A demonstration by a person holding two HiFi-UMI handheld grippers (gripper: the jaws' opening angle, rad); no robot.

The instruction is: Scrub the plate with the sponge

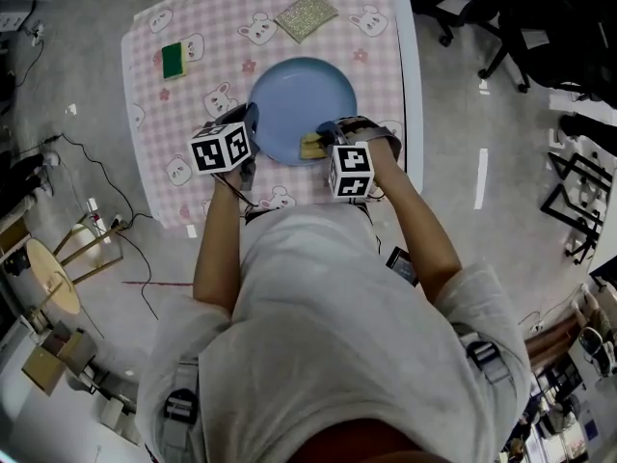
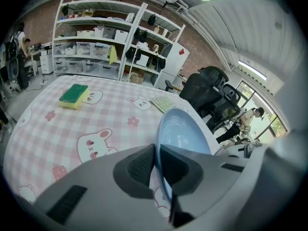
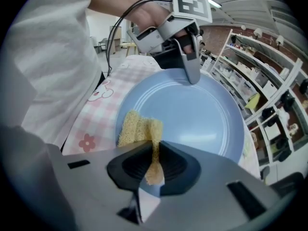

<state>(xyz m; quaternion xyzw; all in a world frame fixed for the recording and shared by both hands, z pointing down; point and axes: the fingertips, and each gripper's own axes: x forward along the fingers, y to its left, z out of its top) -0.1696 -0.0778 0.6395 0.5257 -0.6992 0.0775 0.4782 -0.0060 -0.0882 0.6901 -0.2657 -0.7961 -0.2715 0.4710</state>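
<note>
**Scrubbing in hand: yellow fibrous sponge (image 3: 138, 128) pressed on the round pale-blue plate (image 1: 304, 99).**
The plate sits mid-table on the pink bunny-print cloth (image 1: 183, 152). The right gripper (image 3: 154, 150) pinches the sponge at the near rim, and the left gripper (image 2: 158, 160) clamps the left rim. Next, likely: sweep the sponge across the centre.

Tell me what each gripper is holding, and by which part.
Left gripper: shut on the blue plate, pinching its rim. Right gripper: shut on the yellow sponge, pinched at one end; the rest lies on the plate.
</note>
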